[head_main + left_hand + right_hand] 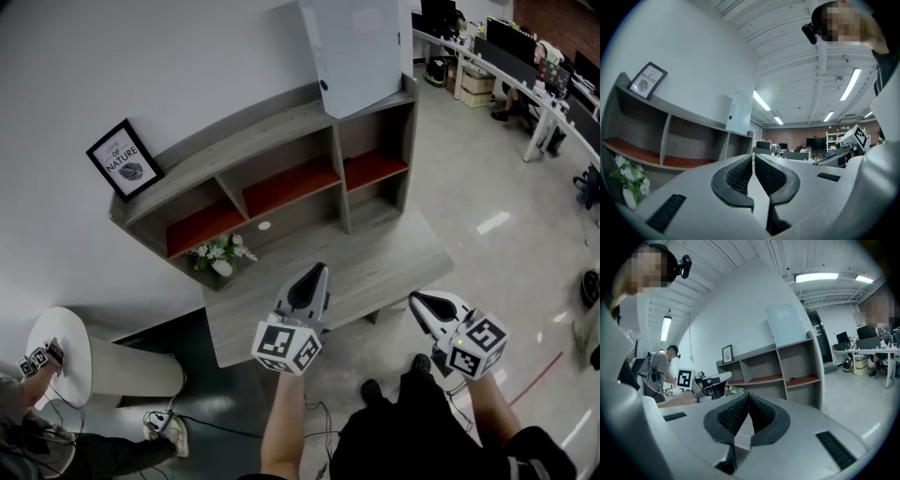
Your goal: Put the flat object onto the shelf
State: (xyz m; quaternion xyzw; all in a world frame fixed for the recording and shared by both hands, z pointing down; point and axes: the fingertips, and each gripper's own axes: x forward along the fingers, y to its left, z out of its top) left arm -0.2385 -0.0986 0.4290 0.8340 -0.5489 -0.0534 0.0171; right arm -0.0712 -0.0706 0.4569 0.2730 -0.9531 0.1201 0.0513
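Note:
The flat object is a large pale board [361, 52] that stands upright on the top right end of the grey shelf unit [234, 155], leaning on the wall. It also shows in the left gripper view [739, 112] and the right gripper view [786, 326]. My left gripper [319, 269] hovers over the low wooden bench in front of the shelf, shut, with nothing between its pads [740, 176]. My right gripper [413, 298] is to its right over the floor, also shut and empty [748, 396]. Both point toward the shelf and are well short of the board.
A framed picture [125, 159] stands on the shelf's left end and a small vase of flowers [218, 253] sits below it. The low bench [384, 262] lies before the shelf. A round white table [70, 352] and a person [23, 398] are at the left; office desks [511, 56] fill the far right.

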